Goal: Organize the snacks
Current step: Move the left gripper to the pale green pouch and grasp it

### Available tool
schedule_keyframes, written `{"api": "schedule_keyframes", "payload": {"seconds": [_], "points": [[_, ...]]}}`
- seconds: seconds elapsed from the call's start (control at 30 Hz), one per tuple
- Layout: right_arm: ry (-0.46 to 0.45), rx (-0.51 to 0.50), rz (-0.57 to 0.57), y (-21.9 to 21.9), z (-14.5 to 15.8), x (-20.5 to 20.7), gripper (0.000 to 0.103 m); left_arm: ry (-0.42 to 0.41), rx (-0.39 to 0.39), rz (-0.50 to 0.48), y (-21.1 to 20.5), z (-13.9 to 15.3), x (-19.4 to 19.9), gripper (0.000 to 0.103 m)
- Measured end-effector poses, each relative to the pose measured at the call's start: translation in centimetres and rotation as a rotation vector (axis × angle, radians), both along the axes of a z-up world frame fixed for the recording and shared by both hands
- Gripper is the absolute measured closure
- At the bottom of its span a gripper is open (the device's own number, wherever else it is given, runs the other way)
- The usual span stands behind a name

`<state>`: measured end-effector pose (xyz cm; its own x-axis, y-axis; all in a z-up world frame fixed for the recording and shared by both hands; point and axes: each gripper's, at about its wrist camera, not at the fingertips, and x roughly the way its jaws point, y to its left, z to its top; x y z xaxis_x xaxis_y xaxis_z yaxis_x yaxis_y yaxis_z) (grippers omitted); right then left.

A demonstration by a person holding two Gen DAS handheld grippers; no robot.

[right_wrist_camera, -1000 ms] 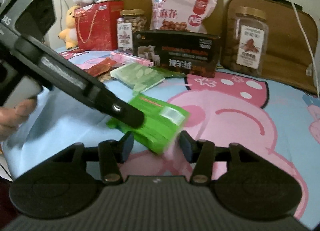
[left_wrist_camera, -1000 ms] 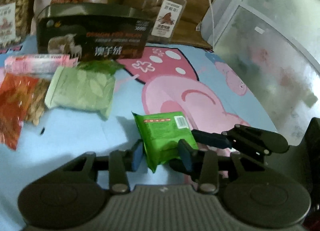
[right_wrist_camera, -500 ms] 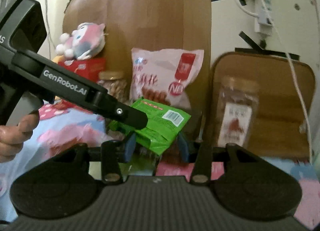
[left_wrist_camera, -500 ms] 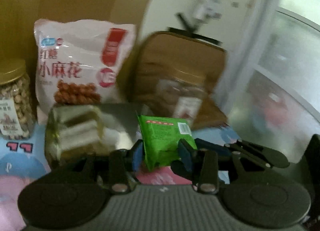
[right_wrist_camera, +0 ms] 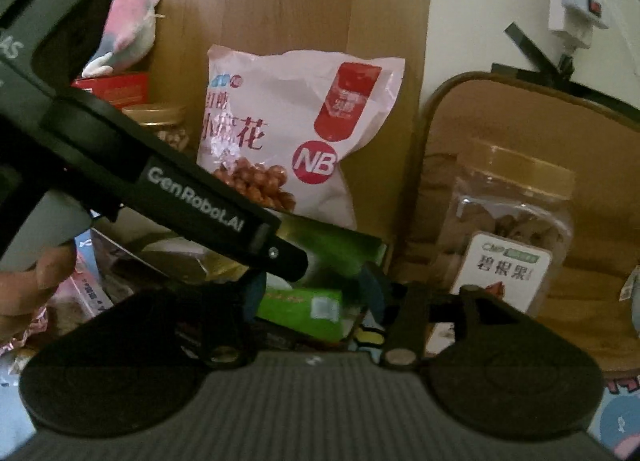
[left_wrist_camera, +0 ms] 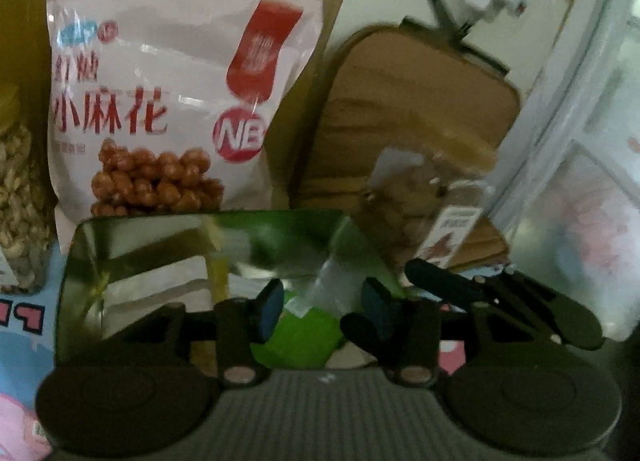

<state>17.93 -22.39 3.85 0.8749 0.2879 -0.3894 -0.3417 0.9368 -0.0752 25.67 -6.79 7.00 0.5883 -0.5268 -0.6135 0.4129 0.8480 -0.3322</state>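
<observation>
Both tongs' jaws opening: left tongs (left_wrist_camera: 322, 309) nearer, green packet (left_wrist_camera: 304, 335) loose between them (lengthwise ahead), right tongs (right_wrist_camera: 316, 293) flanking.

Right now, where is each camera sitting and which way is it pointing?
Left wrist: sits on the left gripper, looking forward and down over the green packet and shiny box; its jaws are opening.
Right wrist: sits on the right gripper, facing the same wall; a hand and the left gripper show, and its jaws are opening.
Shared: green packet, white snack bag, pecan jar.
</observation>
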Motion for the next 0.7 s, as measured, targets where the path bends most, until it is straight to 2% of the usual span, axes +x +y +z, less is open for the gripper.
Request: {"api": "schedule_keyframes", "payload": {"seconds": [0.1,0.13,0.2,0.33,0.47,0.57,0.67,0.7], "points": [[-0.034,0.049,-0.012,-0.9,1.0,-1.4,0.045,-0.077,-0.037,0.001,2.1,2.1,-2.9,0.055],[-0.047,0.080,-0.012,-1.4,1.5,-2.5,0.045,-0.087,-0.048,0.005,3.1,2.4,-4.0,0.055],[-0.015,0.160,0.036,-2.2,1.7,-4.1,0.045,-0.085,-0.053,0.012,4.8,2.3,-6.0,0.055],[0.167,0.298,0.136,-2.7,-0.2,-6.4,0.046,-0.029,-0.011,0.035,7.4,-0.5,-9.6,0.055],[0.330,0.376,0.164,-1.7,-3.1,-7.8,0.046,0.064,-0.012,0.068,8.8,-3.5,-10.6,0.053],[0.380,0.370,0.150,0.0,-4.1,-8.4,0.046,0.119,-0.034,0.075,9.4,-5.1,-10.6,0.053],[0.399,0.351,0.156,1.6,-4.4,-8.5,0.048,0.151,-0.060,0.063,9.4,-6.2,-10.9,0.065],[0.398,0.339,0.160,2.2,-4.4,-8.8,0.049,0.154,-0.070,0.066,9.3,-6.2,-11.2,0.065]]}}
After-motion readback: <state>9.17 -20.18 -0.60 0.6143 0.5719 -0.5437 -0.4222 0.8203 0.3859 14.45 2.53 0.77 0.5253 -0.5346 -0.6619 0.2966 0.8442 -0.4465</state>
